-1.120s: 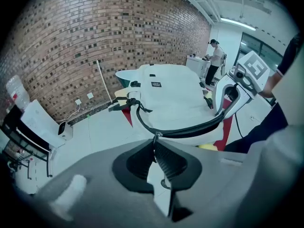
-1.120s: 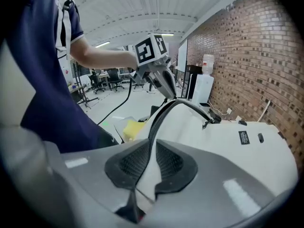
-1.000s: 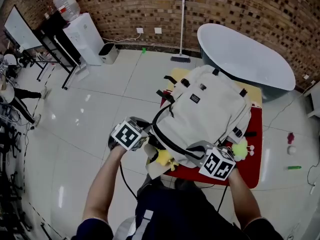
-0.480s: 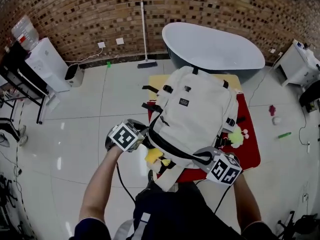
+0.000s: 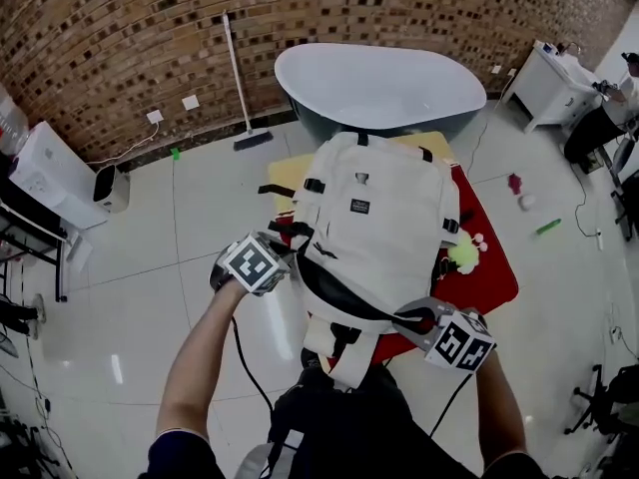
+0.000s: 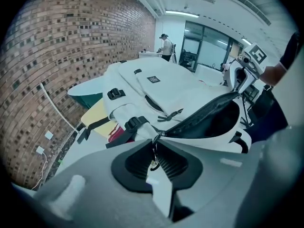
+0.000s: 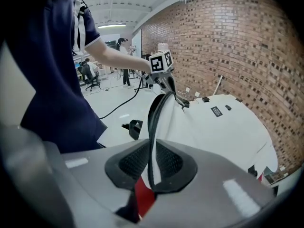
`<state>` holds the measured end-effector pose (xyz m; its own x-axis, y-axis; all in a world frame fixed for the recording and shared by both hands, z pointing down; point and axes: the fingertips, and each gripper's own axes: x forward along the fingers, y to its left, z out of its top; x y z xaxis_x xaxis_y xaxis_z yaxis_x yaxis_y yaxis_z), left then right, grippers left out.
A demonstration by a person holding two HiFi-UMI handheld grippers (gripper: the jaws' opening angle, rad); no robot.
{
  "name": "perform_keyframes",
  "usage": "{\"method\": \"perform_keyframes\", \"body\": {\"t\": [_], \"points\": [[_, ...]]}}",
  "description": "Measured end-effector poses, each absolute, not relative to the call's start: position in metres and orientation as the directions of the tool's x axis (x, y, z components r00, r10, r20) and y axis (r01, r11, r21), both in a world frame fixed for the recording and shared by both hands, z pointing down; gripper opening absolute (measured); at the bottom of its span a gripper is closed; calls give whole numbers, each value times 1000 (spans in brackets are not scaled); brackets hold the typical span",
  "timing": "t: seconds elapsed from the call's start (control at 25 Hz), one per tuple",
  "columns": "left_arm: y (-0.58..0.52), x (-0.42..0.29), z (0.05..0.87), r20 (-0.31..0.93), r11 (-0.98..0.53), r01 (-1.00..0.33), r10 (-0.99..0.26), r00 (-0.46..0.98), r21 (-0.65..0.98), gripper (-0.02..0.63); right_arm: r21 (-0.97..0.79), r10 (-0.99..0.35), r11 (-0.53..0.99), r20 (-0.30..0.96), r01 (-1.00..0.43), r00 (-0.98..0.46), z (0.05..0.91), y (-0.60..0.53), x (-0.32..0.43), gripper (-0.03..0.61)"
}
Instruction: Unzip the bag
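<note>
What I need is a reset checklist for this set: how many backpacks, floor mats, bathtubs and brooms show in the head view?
Cream fabric backpack: 1
Flat floor mats: 2, the red mat and the yellow mat
White oval bathtub: 1
Long-handled broom: 1
Total: 5

An open studio-like lab: a red-brown brick wall (image 5: 120,48) is running across twelve o'clock, a white oval bathtub (image 5: 379,83) standing before it, a long-handled broom (image 5: 240,88) leaning at eleven.
</note>
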<state>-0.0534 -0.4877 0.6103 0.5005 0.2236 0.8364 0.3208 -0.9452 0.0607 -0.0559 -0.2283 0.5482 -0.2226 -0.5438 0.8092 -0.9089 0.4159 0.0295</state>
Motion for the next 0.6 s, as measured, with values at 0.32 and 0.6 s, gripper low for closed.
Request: {"method": "perform_keyframes", "body": {"t": [0.32,0.6], "points": [[-490,-42,617,831,-940,336,238,503,66,35,29,-560,369,805,-929,-197,542,-231,-47,42],[-478,-65,626,806,-930,345,299,510,127,44,41,-544,345,823,-938,-164,565,-232,-45,58]]}}
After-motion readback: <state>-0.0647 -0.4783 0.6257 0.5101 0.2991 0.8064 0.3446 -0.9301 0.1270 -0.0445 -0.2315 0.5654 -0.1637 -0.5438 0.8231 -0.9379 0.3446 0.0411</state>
